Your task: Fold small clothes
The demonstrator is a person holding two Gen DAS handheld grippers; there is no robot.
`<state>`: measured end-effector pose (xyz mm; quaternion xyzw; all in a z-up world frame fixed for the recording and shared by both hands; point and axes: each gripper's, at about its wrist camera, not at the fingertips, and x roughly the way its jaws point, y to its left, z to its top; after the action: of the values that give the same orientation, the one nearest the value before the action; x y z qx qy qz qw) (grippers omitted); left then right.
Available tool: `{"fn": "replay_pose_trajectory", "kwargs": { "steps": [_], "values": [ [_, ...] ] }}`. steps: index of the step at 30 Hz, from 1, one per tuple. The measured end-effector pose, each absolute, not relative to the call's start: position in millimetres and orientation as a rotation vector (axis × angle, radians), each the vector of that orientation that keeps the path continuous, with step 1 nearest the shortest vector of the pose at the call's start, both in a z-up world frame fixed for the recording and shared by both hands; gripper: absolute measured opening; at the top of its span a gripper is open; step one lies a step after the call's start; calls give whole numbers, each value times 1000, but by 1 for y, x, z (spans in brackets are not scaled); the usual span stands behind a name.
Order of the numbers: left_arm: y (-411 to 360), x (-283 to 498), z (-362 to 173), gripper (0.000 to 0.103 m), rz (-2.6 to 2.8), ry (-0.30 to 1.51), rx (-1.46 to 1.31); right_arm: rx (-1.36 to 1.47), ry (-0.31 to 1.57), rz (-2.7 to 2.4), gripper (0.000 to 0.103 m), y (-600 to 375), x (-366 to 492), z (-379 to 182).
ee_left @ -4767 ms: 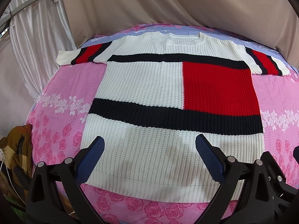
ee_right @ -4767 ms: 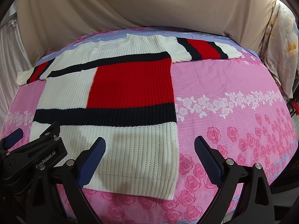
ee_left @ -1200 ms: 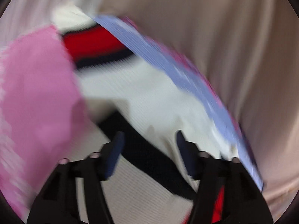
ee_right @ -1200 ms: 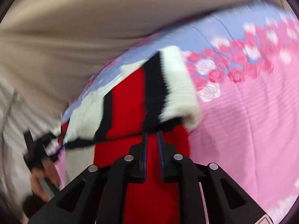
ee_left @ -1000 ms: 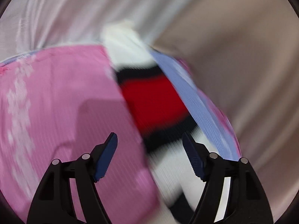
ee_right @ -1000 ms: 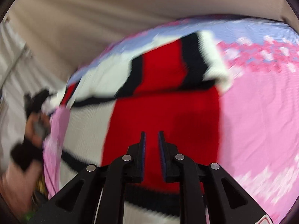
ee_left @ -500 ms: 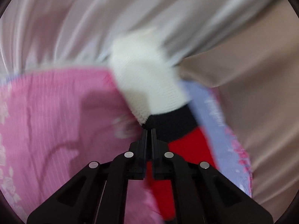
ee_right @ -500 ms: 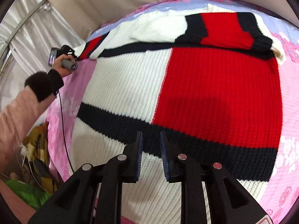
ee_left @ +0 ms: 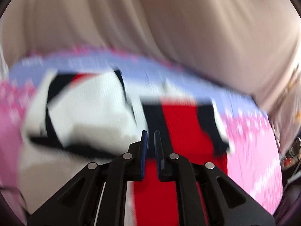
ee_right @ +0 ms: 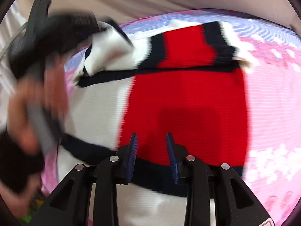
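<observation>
While the left gripper [ee_left: 150,131] stands nearly shut over the knit sweater [ee_right: 180,98], the right gripper's [ee_right: 151,134] empty jaws have just been parting above its red panel.

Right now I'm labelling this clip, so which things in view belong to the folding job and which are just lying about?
Job:
- sweater
- right sleeve, folded in over the chest
- left sleeve, lifted
- left gripper
- right gripper

Just there:
- pink bedsheet under the sweater
- beige curtain behind the bed
</observation>
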<state>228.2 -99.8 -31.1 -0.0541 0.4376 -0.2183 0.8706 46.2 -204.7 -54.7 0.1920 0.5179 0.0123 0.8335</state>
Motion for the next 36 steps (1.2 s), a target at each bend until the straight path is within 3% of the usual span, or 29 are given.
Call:
{"fn": "replay_pose_trajectory", "kwargs": {
  "steps": [1,3,8,16,19,21,22,23,26,30,32,33,34,36],
  "values": [
    [-97,218,-37,16,-439,936,-134,388,1094,-4,32,-211,45,-54],
    [-69,212,-46,34,-370,959,-225,332,1074,-51,34,-224,46,-48],
    [32,230,-43,48,-92,951,-482,83,958,31,54,-210,95,-24],
    [95,294,-82,47,53,1022,-803,-390,810,269,57,-117,222,-42],
    [102,294,-90,41,67,1028,-858,-526,813,310,57,-91,250,-62],
    [105,294,-91,24,84,1013,-865,-550,819,338,55,-81,263,-68],
    [109,295,-93,21,96,1010,-870,-538,847,362,40,-78,270,-71],
    [111,298,-95,16,104,1012,-877,-507,881,388,0,-77,275,-73],
    [116,298,-95,12,112,1017,-889,-178,941,405,0,-104,291,-58],
    [121,297,-89,12,114,1007,-864,659,793,327,0,-226,262,-22],
    [121,297,-90,13,104,1021,-868,872,748,229,0,-274,226,-33],
    [121,297,-91,14,100,1026,-869,766,775,141,2,-279,214,-34],
    [120,297,-92,15,98,1030,-869,563,825,70,12,-271,211,-34],
    [119,296,-92,15,108,1025,-864,184,917,67,12,-233,216,-38]
  ]
}}
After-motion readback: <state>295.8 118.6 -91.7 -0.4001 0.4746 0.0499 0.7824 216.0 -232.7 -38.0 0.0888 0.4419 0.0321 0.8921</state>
